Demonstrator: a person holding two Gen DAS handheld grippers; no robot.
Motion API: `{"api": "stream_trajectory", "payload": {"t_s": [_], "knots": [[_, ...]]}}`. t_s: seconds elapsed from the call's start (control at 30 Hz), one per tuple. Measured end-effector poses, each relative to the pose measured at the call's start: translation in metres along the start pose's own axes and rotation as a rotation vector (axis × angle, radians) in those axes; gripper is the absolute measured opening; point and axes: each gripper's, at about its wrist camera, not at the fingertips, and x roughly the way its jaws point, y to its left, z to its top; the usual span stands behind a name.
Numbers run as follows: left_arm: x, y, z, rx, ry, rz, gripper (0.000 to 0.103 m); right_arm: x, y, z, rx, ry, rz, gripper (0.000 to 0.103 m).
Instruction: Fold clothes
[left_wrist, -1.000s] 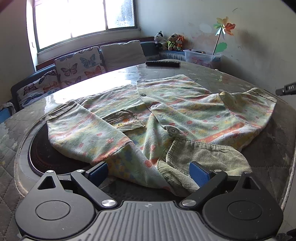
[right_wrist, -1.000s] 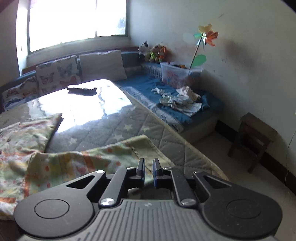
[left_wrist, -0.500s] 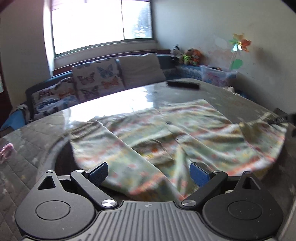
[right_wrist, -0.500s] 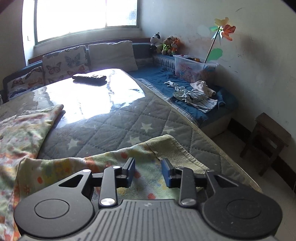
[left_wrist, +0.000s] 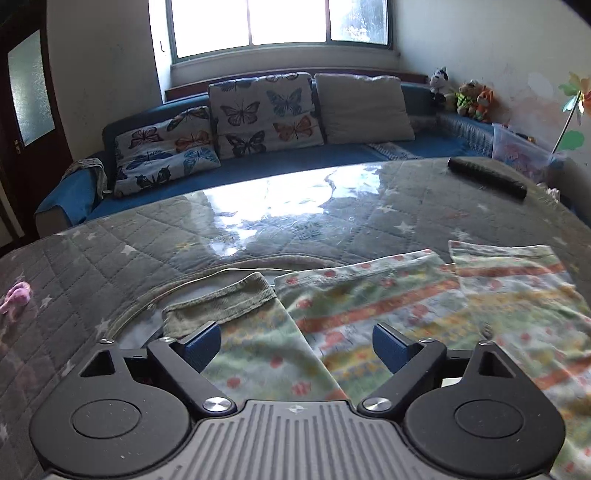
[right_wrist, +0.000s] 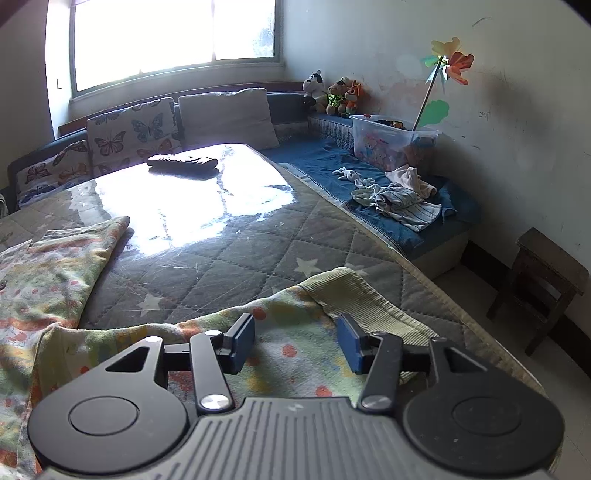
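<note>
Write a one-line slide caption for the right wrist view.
Open right tool poised over the floral garment's ribbed cuff at the quilted table edge.

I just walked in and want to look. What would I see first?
First, the flowery shirt spread on the grey quilted table, with both open claws, left and right, right over its sleeves. Behind it are butterfly pillows on the blue sofa. A bright pinwheel stands by the right wall.

The garment (left_wrist: 424, 306) runs off both views' edges, slightly blurred.
</note>
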Motion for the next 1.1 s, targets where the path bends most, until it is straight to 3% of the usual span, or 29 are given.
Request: {"api": "stream_trajectory", "payload": {"t_s": [0.2,0.37,0.43,0.87,0.97,1.1], "knots": [[0.03,0.012,-0.003,-0.022,0.053,0.008,0.072,0.002,0.002,0.001,-0.006,0.002,0.01,0.059],[0.019,0.03,-0.007,-0.048,0.042,-0.026,0.022,0.003,0.003,0.001,-0.009,0.001,0.013,0.06],[0.012,0.035,-0.009,-0.05,0.031,-0.021,0.01,0.003,0.004,0.001,-0.008,0.0,0.012,0.061],[-0.092,0.11,-0.048,-0.258,-0.132,0.076,0.001,0.0,0.006,0.0,-0.002,0.008,0.01,0.061],[-0.116,0.126,-0.066,-0.292,-0.144,0.105,0.001,-0.007,0.009,0.0,-0.002,0.003,0.025,0.061],[-0.122,0.125,-0.074,-0.27,-0.109,0.081,0.001,-0.017,0.015,0.0,-0.016,-0.008,0.053,0.061]]}}
